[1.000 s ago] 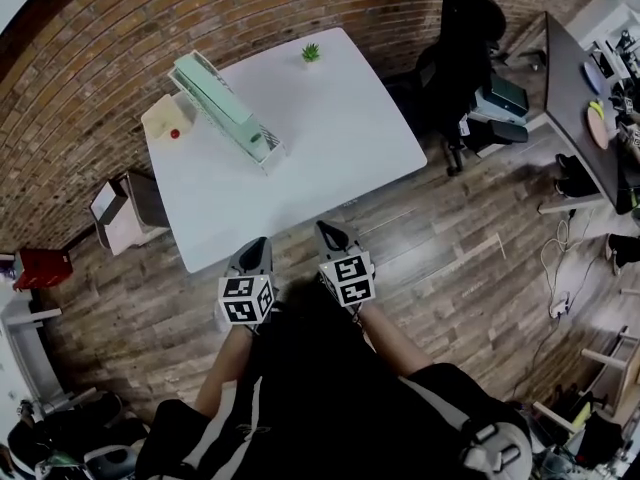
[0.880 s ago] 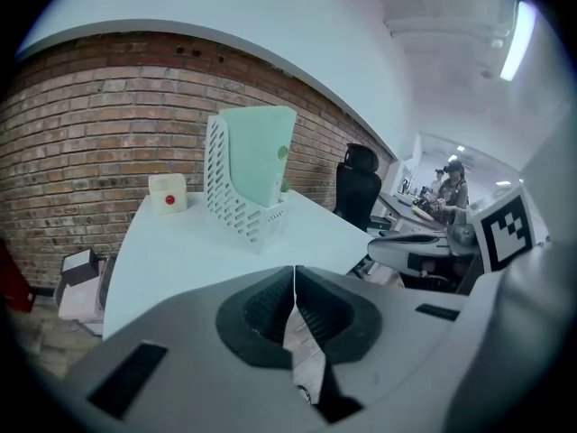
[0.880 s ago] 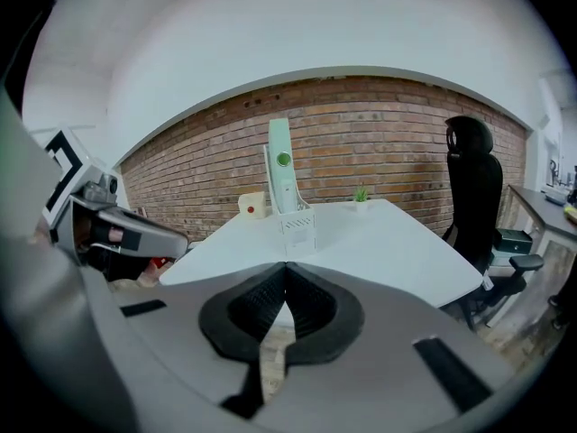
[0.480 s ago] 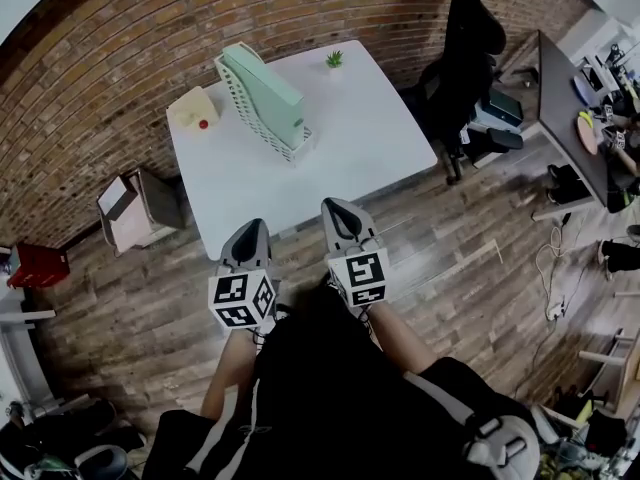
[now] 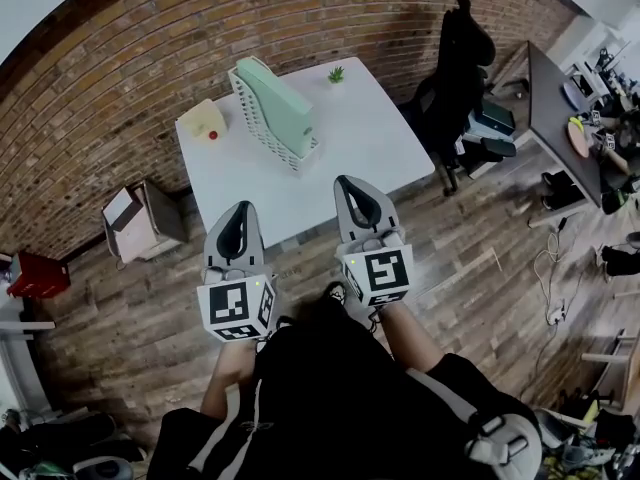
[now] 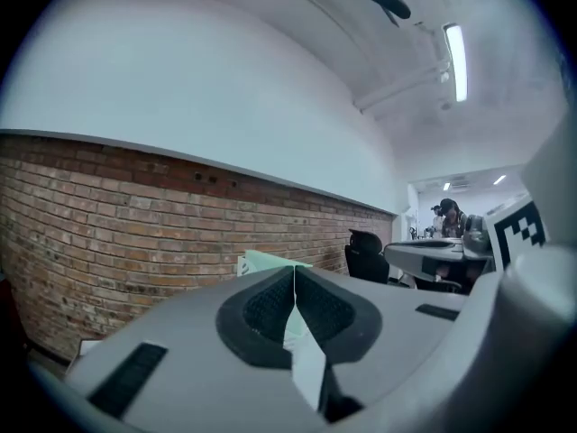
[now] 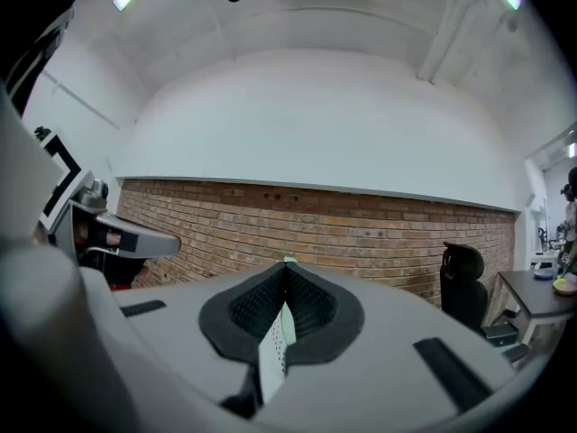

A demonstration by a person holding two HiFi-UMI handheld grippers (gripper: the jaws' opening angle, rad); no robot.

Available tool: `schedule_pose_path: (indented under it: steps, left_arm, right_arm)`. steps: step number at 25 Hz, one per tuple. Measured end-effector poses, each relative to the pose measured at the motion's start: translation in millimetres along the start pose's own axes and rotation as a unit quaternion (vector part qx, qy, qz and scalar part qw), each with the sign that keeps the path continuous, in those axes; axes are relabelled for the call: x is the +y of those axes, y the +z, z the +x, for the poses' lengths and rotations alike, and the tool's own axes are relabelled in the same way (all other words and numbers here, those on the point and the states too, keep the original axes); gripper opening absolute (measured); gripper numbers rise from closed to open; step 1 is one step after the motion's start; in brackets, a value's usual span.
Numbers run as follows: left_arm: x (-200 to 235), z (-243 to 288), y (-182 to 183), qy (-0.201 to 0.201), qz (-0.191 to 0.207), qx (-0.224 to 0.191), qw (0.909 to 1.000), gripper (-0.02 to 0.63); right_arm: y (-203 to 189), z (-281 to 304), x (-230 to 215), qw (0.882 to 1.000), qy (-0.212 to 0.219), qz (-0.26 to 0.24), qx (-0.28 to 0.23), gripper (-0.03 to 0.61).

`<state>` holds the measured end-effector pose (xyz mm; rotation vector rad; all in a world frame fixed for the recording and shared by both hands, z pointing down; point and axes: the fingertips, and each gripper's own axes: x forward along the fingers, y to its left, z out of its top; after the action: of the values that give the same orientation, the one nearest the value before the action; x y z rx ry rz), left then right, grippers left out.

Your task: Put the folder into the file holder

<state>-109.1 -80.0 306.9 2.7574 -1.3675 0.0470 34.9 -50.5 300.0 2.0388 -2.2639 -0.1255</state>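
The mint green folder [image 5: 276, 103] stands upright inside the white mesh file holder [image 5: 262, 128] on the white table [image 5: 360, 143]. My left gripper [image 5: 240, 210] and right gripper [image 5: 350, 182] hang side by side over the wooden floor, just short of the table's near edge, both shut and holding nothing. In the left gripper view the folder [image 6: 269, 262] peeks over the shut left gripper [image 6: 294, 273]. In the right gripper view, a strip of the file holder [image 7: 274, 343] shows through the slit of the shut right gripper [image 7: 287, 265].
A small potted plant [image 5: 337, 73] sits at the table's far edge, and a cream object with a red dot [image 5: 205, 122] at its left corner. A black office chair [image 5: 458, 63] stands right of the table, a box [image 5: 140, 220] on the floor to its left, a cluttered desk [image 5: 565, 108] far right.
Both grippers have risen and come forward toward the table's near edge. The table and file holder sit closer and more central in the head view. The jaws stayed shut.
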Motion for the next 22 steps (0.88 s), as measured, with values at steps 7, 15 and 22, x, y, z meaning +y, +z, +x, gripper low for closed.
schedule_pose_path:
  steps: [7, 15, 22]
  left_arm:
    - [-9.1, -5.8, 25.2, -0.024, 0.008, -0.047, 0.9986, 0.023]
    - [-6.7, 7.6, 17.0, -0.025, 0.02, -0.03, 0.999, 0.023]
    - [-13.5, 17.6, 16.3, -0.039, 0.025, -0.028, 0.9985, 0.023]
  right_arm:
    - [23.0, -1.9, 9.9, 0.999, 0.005, -0.037, -0.021, 0.009]
    - [20.5, 0.6, 0.1, 0.999, -0.009, -0.047, -0.019, 0.009]
    - [15.8, 3.8, -5.0, 0.998, -0.004, -0.056, -0.003, 0.008]
